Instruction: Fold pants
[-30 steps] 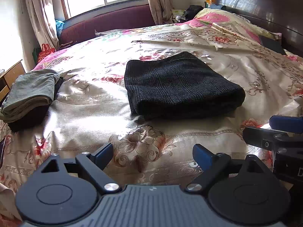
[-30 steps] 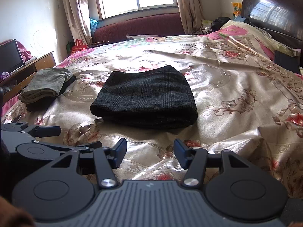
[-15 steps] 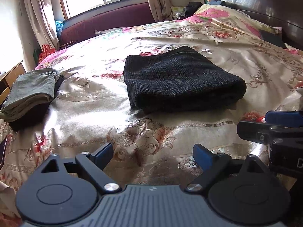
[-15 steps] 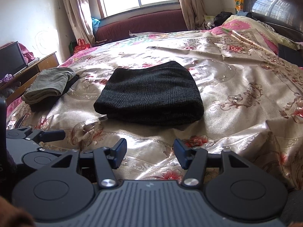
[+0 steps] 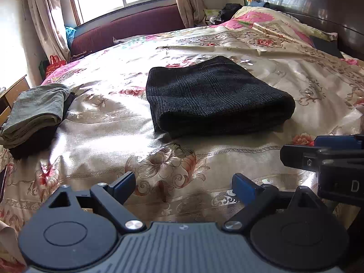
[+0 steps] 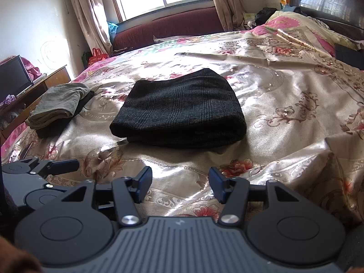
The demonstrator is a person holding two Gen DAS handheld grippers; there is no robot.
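Note:
Dark checked pants [image 5: 213, 95] lie folded into a thick rectangle in the middle of the bed [image 5: 102, 136]; the right wrist view has the same pants [image 6: 179, 111] straight ahead. My left gripper [image 5: 183, 187] hovers open over the near bedspread, well short of them, with nothing between its blue pads. My right gripper [image 6: 180, 184] is open too and empty, also short of the pants. Part of the right gripper [image 5: 323, 154] reaches into the left wrist view at its right side, and the left gripper [image 6: 45, 166] shows at the lower left of the right wrist view.
A folded grey-green garment [image 5: 36, 111] rests on dark clothing at the bed's left edge. Pillows [image 5: 268, 22] and a dark headboard [image 5: 318, 6] are at the far right, a maroon bench [image 5: 127, 29] under the window. A wooden cabinet with a screen [image 6: 13, 77] stands left.
Both views have shifted slightly; the pants sit a little lower and nearer in the right wrist view. Grippers stay open, and the pants have not moved on the bed.

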